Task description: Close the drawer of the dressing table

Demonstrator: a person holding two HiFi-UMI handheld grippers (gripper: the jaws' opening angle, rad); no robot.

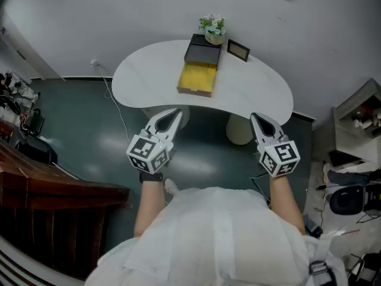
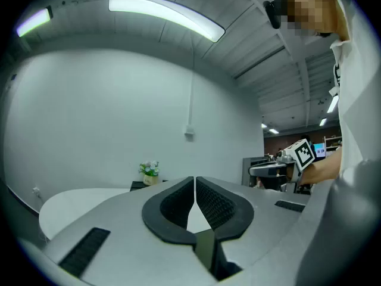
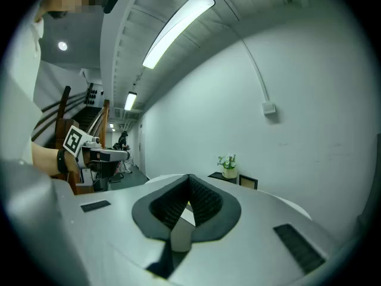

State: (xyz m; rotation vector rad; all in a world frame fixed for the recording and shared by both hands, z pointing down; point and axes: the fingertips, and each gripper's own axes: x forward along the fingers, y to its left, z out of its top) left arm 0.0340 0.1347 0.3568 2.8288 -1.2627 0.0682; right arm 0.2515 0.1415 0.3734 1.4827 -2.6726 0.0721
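Clenched on nothing, the fingers (image 2: 217, 204) of the left gripper (image 1: 177, 112) meet tip to tip, and those (image 3: 205, 202) of the right gripper (image 1: 255, 118) are pressed together just the same, with only air between them. Both grippers hover just short of the dressing table's (image 1: 149, 70) near edge, one toward each end of it, and touch nothing.

On the dressing table, toward its back and about midway along, sits a small black cabinet (image 1: 203, 51). Its yellow drawer (image 1: 197, 79) stands pulled out toward the near edge, so the closing has not begun. A potted plant (image 1: 213, 28) sits at the back of the dressing table, touching or just behind the cabinet, and a picture frame (image 1: 238, 50) stands just to the right of the cabinet.

The cabinet looks light and loose on the tabletop (nothing seems to fix it down). A push on the drawer front may therefore slide the whole cabinet back into the plant rather than close the drawer. A push off to one side could skew the drawer in its runners or turn the cabinet toward the frame. The narrow closed tips might also slip off the drawer's front lip.
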